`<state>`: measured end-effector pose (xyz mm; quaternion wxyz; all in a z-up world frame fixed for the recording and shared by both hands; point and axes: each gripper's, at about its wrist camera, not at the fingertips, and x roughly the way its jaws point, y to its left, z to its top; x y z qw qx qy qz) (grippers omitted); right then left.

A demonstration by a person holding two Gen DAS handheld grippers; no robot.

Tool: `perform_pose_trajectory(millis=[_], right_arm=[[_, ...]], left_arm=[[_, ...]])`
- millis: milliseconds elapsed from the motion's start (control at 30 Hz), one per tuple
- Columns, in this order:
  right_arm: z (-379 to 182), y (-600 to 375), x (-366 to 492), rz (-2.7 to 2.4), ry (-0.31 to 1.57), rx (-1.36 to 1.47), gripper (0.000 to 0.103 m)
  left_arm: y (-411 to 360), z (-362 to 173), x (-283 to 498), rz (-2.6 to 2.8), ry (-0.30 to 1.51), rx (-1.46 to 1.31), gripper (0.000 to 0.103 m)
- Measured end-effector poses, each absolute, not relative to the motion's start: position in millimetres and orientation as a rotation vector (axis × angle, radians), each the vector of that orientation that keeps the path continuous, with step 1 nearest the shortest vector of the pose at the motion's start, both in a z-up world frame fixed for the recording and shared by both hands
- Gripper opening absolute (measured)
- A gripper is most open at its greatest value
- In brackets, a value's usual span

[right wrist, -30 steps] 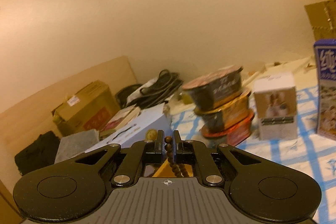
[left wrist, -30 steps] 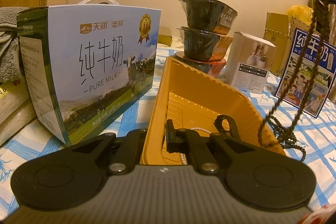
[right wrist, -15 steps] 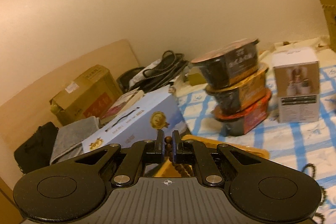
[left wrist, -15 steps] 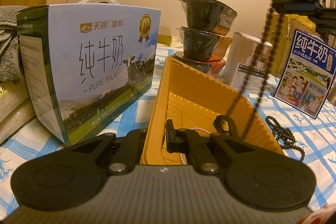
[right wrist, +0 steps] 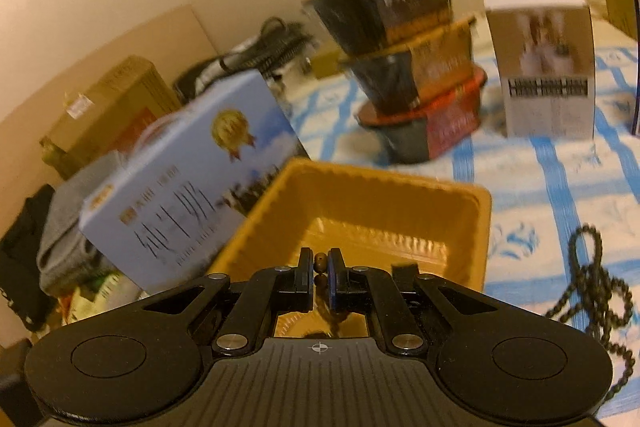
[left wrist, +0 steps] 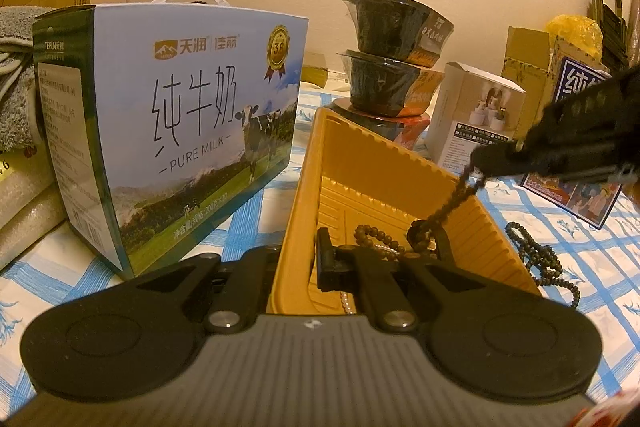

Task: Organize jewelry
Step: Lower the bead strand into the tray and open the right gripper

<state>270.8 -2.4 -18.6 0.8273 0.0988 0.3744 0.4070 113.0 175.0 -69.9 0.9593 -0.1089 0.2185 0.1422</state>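
Two pairs of tongs meet at the yellow tray [left wrist: 404, 163], which sits in the middle of both views on a blue-and-white checked cloth [left wrist: 580, 227] over the bench. The left tongs [left wrist: 298, 263] are closed on the tray's near wall, one finger outside and one inside. The right tongs [right wrist: 320, 267] are pinched tight on a string of brown beads [right wrist: 320, 261]; in the left view they reach in from the right edge of the frame, and the strand [left wrist: 444, 211] hangs from them into the tray, its lower end coiled on the tray floor just beyond the left fingers. A pale beaded strand [left wrist: 346, 301] (only a short piece shows) lies on the tray floor too. A second dark bead string [left wrist: 540, 259] lies heaped on the cloth just right of the tray. A milk carton [left wrist: 192, 115] stands left of the tray, stacked black bowls [left wrist: 392, 59] behind it.
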Motion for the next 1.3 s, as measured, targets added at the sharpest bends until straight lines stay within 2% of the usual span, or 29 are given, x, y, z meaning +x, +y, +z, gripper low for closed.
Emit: perform_pose_trajectory(millis=[267, 300, 367, 433, 967, 1300], right_arm=[[-40, 2, 270, 0.895, 0.889, 0.202, 0.009], [-40, 2, 271, 0.891, 0.892, 0.200, 0.016], [-41, -1, 270, 0.884, 0.888, 0.211, 0.041], [-40, -7, 268, 0.869, 0.876, 0.230, 0.048], [-38, -68, 238, 0.735, 0.770, 0.110, 0.050], [-49, -119, 237, 0.601, 0.768, 0.082, 0.051]], left_arm=[[176, -71, 113, 0.289, 0.446, -0.224, 0.005], [177, -71, 114, 0.289, 0.446, -0.223, 0.005], [177, -71, 113, 0.289, 0.445, -0.225, 0.005], [177, -72, 114, 0.290, 0.446, -0.226, 0.005], [177, -73, 114, 0.295, 0.454, -0.217, 0.005], [177, -74, 114, 0.300, 0.456, -0.213, 0.005]])
